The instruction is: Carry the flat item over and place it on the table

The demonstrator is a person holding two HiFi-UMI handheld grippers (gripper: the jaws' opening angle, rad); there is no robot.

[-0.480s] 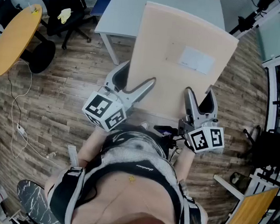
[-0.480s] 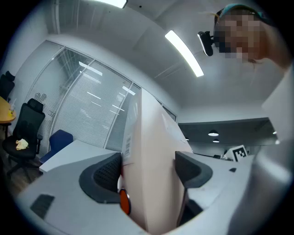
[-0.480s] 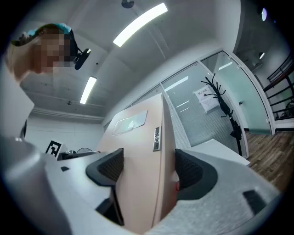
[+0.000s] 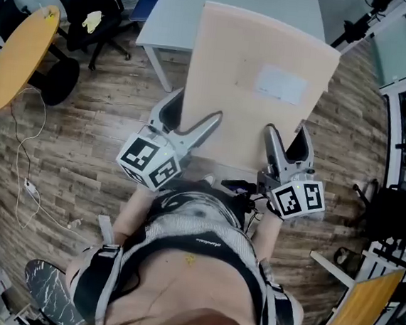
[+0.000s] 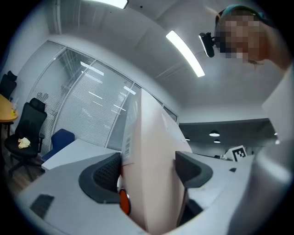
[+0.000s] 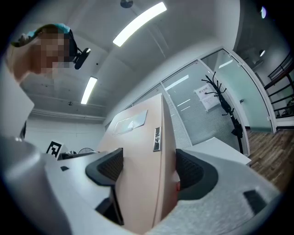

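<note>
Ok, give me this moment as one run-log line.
left tool: clamped on flat box | right tool: clamped on it | far end: over table | placed: not yet

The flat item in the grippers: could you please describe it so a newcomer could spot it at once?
In the head view, find the grey table at the top. Overlapping its near edge is a flat beige box, clamped by the left gripper and right gripper. Unlike the grey table and the orange table, it bears a white label.

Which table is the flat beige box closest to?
The grey rectangular table straight ahead; the flat beige cardboard box overlaps it in the head view. The round orange table stands far left.
</note>
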